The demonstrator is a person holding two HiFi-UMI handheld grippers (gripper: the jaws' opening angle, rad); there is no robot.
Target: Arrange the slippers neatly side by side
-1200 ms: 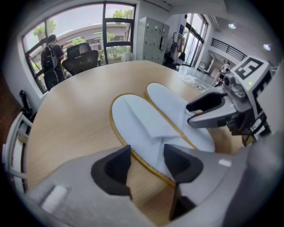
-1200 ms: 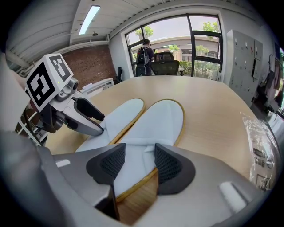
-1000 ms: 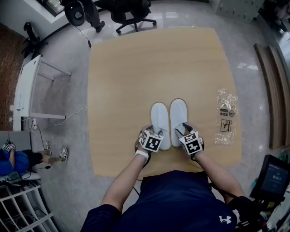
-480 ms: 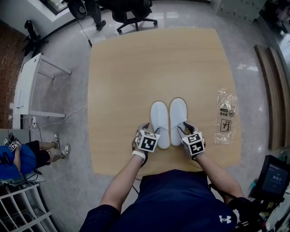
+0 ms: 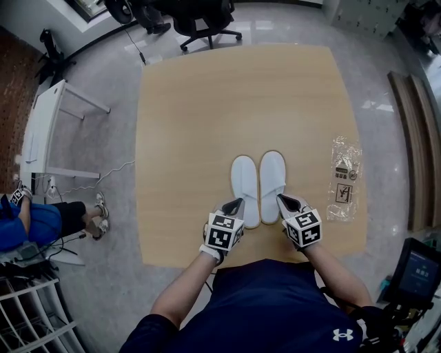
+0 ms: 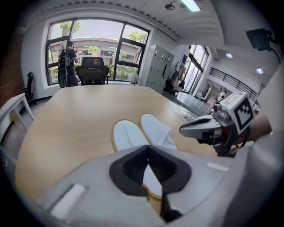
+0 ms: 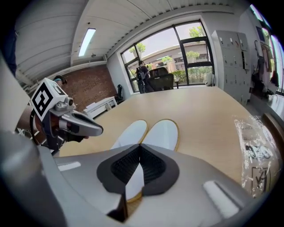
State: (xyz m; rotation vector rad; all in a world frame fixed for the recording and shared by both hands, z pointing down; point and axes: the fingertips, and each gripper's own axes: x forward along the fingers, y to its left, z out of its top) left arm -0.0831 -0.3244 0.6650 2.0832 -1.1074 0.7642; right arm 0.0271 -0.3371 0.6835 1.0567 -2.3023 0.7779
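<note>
Two white slippers lie side by side, toes pointing away, on the wooden table: the left slipper and the right slipper. My left gripper hovers just behind the left slipper's heel, shut and empty. My right gripper sits behind the right slipper's heel, also shut with nothing in it. In the left gripper view the closed jaws point at the pair, with the right gripper beside them. The right gripper view shows its closed jaws before the slippers.
A crumpled clear plastic bag lies on the table right of the slippers. An office chair stands beyond the far edge. A white rack and a seated person are on the left, a screen at lower right.
Both grippers have drawn back from the slippers' heels toward the near table edge, and their jaws have gone from open to shut. The slippers have stayed in place.
</note>
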